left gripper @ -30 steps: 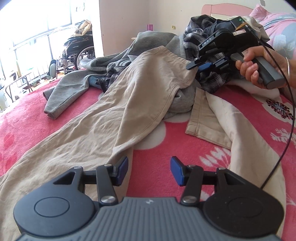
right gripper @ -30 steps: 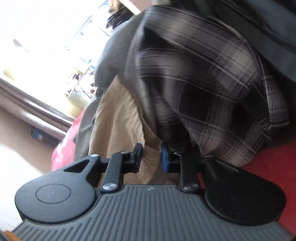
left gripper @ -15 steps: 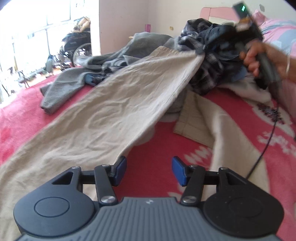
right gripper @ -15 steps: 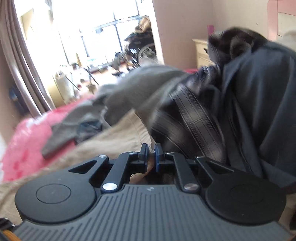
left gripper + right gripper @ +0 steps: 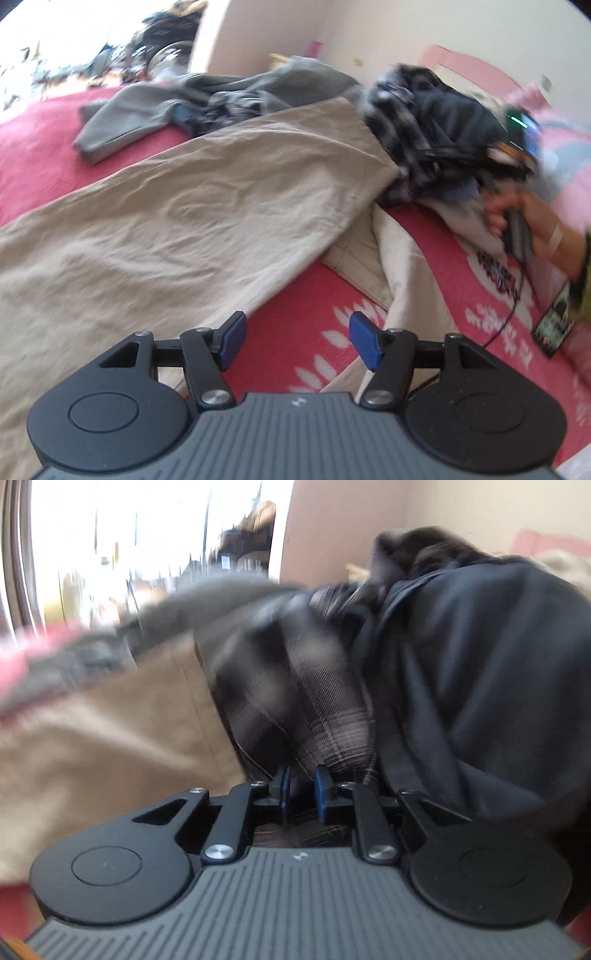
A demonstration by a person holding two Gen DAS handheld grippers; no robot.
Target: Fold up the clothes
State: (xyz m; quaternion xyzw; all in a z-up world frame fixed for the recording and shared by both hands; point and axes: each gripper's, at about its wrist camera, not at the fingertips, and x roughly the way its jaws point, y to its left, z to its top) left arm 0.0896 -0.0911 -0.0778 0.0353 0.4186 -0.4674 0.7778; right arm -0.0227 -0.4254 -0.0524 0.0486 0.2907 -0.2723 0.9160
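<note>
A long pair of creased beige cotton trousers (image 5: 192,221) lies across the pink flowered bedspread (image 5: 306,350) — its long axis running from the lower left up toward the heap of dark plaid and navy clothes (image 5: 436,136) at the far right. The left gripper (image 5: 294,341) hovers just beside the near leg's edge, its jaws opening over bare bedspread (nothing between them). The right gripper (image 5: 302,790), nearer the waist end, is opening too, a fold of plaid cloth (image 5: 314,709) between its barely parted pads.
</note>
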